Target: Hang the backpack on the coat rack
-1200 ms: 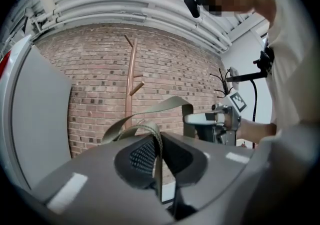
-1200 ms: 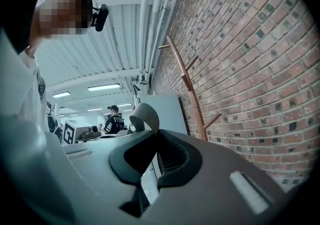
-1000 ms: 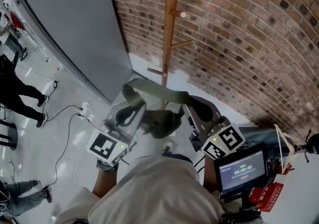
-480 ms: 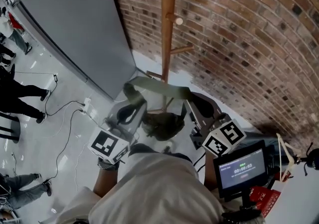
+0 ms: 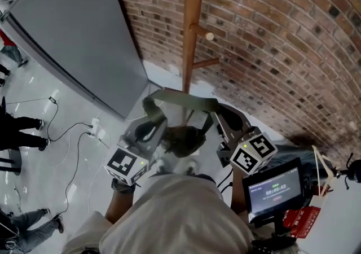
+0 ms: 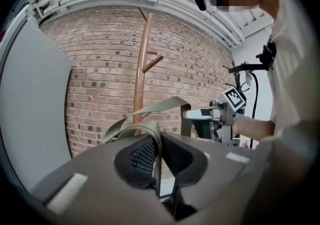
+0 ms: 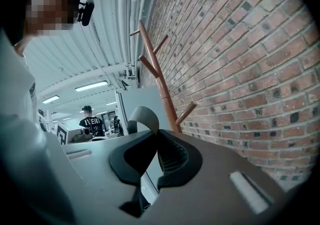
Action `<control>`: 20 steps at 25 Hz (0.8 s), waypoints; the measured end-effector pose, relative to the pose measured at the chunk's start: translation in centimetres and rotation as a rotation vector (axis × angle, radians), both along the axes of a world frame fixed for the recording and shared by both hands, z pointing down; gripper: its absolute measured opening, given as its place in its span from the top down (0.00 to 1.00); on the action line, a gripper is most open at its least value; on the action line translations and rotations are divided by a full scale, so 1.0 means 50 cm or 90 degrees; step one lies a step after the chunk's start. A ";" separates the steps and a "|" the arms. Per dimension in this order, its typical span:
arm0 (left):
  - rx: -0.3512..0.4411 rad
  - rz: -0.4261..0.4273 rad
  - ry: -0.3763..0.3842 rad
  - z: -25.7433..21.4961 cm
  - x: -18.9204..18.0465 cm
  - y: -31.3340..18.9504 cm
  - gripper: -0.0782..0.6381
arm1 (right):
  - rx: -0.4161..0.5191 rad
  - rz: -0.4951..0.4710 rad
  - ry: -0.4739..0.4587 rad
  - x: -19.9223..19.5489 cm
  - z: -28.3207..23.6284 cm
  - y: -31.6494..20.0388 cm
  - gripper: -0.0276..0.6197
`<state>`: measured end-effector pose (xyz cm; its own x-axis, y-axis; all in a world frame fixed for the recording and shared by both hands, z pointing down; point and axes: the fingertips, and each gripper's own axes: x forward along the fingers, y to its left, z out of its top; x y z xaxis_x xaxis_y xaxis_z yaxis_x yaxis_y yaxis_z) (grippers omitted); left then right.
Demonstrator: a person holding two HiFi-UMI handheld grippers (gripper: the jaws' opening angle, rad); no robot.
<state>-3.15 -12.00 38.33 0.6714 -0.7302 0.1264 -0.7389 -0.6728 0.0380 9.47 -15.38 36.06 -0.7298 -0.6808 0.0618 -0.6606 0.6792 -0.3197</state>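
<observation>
The person holds up the backpack [image 5: 183, 141] by its green strap [image 5: 181, 99]. The left gripper [image 5: 151, 118] is pinched tight on one end of the strap. The right gripper [image 5: 221, 117] is pinched tight on the other end. The strap is pulled flat between the two grippers. The dark bag hangs down under the strap, in the middle, right in front of the person.

In the left gripper view the strap comes up out of the closed jaws, bends over and runs across to the other gripper. In the right gripper view the strap sticks up out of the closed jaws in a small curl.

The wooden coat rack [image 5: 192, 33] stands just behind the strap, close to the brick wall [image 5: 271, 49]. The strap is in front of the pole and apart from its pegs [image 5: 202, 31]. The backpack is up off the floor, held only by the two grippers.
</observation>
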 end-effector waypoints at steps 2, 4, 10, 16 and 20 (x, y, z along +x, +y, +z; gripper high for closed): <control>-0.006 0.006 0.001 0.010 -0.006 -0.010 0.87 | -0.007 0.008 -0.001 -0.003 0.009 -0.008 0.94; -0.015 0.009 0.001 0.023 -0.011 -0.022 0.87 | -0.017 0.017 0.001 -0.005 0.022 -0.017 0.94; -0.045 0.014 0.000 0.061 -0.024 -0.055 0.87 | -0.048 0.034 0.016 -0.012 0.062 -0.042 0.94; -0.073 0.022 -0.011 0.103 -0.025 -0.076 0.87 | -0.081 0.044 0.024 -0.015 0.101 -0.063 0.94; -0.092 0.036 -0.022 0.136 -0.020 -0.083 0.87 | -0.101 0.051 0.029 -0.015 0.130 -0.079 0.94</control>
<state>-4.13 -16.13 45.14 0.7046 -0.6636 0.2513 -0.7022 -0.7031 0.1121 8.72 -19.32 42.56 -0.6673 -0.7162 0.2047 -0.7271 0.5667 -0.3875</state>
